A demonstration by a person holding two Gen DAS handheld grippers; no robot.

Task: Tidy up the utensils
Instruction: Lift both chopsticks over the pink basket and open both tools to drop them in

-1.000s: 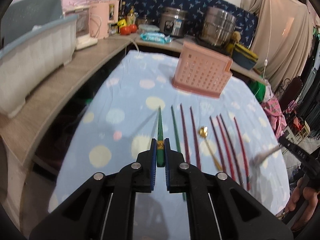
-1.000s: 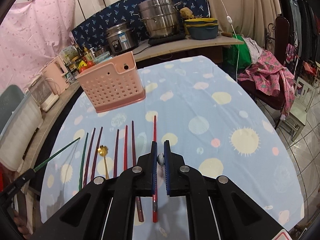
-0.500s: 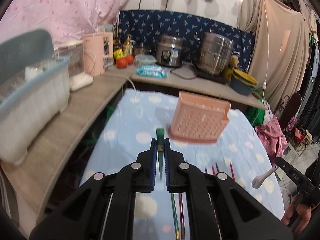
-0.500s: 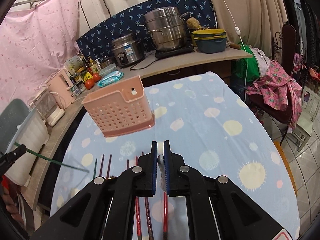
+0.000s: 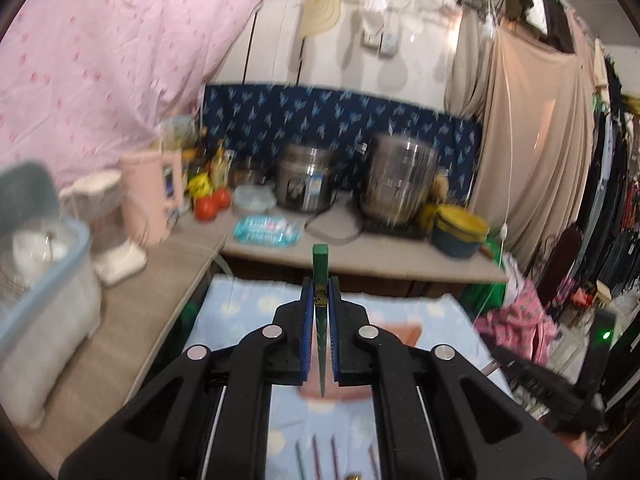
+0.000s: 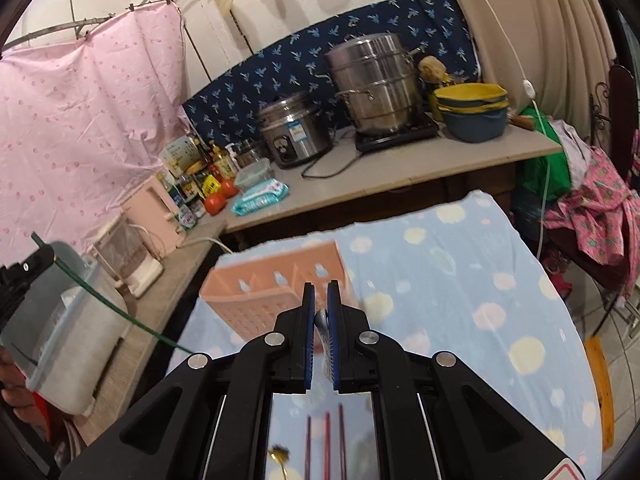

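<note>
My left gripper is shut on a green chopstick, held near its thick end, high above the table. It also shows in the right wrist view, where the green chopstick slants down toward the table at the left. My right gripper is shut on a silver spoon by its handle. The pink perforated utensil basket stands just beyond the right gripper; in the left wrist view the basket is mostly hidden behind my fingers. Several red chopsticks and a gold spoon lie on the tablecloth below.
The table has a blue dotted cloth. A counter behind holds a rice cooker, a steel steamer pot, bowls and bottles. A lidded plastic tub sits on the left shelf. Clothes hang at the right.
Both grippers have risen and tilted upward with their utensils. The table and the basket have dropped low in both views.
</note>
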